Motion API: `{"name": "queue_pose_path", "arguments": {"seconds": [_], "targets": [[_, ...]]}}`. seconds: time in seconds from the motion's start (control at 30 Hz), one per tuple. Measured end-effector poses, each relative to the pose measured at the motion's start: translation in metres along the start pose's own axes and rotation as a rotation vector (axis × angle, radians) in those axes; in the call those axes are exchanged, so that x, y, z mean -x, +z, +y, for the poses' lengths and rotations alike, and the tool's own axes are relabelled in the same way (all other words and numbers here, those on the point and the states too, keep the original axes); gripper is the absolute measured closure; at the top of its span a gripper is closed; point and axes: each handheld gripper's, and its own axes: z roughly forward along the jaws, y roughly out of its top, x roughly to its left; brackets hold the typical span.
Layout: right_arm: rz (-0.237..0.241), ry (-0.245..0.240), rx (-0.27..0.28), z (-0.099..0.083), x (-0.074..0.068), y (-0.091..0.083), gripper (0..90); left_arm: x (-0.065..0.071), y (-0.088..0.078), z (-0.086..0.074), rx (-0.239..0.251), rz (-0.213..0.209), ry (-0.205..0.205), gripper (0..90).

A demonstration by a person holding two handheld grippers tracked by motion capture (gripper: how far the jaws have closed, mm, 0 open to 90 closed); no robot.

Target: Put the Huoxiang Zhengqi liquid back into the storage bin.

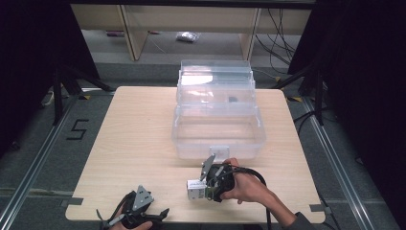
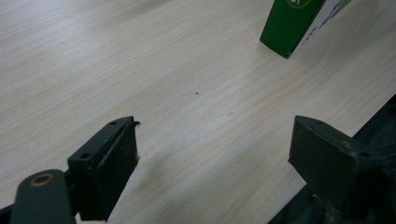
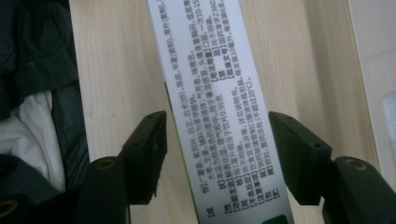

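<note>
At a pale wooden table (image 1: 143, 139), my right gripper (image 1: 207, 184) reaches toward nine o'clock at a small white carton (image 1: 194, 189) lying near the front edge, at about five o'clock from the table's centre. In the right gripper view, the carton (image 3: 219, 107) runs between my two black jaws as a long white panel of printed text with a green patch at its near end; the jaws stand parted on either side of it, a sliver of wood showing between each pad and the carton, so I am not clamped on it. My right hand (image 1: 246, 189) wraps the tool. My left gripper (image 1: 136, 211) rests at the table's front edge, at seven o'clock, jaws spread wide over bare wood. In the left gripper view, a green corner of the carton (image 2: 292, 25) sits at one o'clock. A clear plastic box (image 1: 218, 129), lid raised, stands at twelve o'clock beyond the carton, just apart from my right gripper.
</note>
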Motion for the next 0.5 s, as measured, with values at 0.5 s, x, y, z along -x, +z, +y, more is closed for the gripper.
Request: {"name": "queue_pose_path", "arguments": {"seconds": [0.5], "targets": [[-0.004, -0.05, -0.069, 0.0005, -0.0013, 0.0003, 60.9, -0.0003, -0.0009, 0.0004, -0.009, -0.005, 0.003, 14.9]]}}
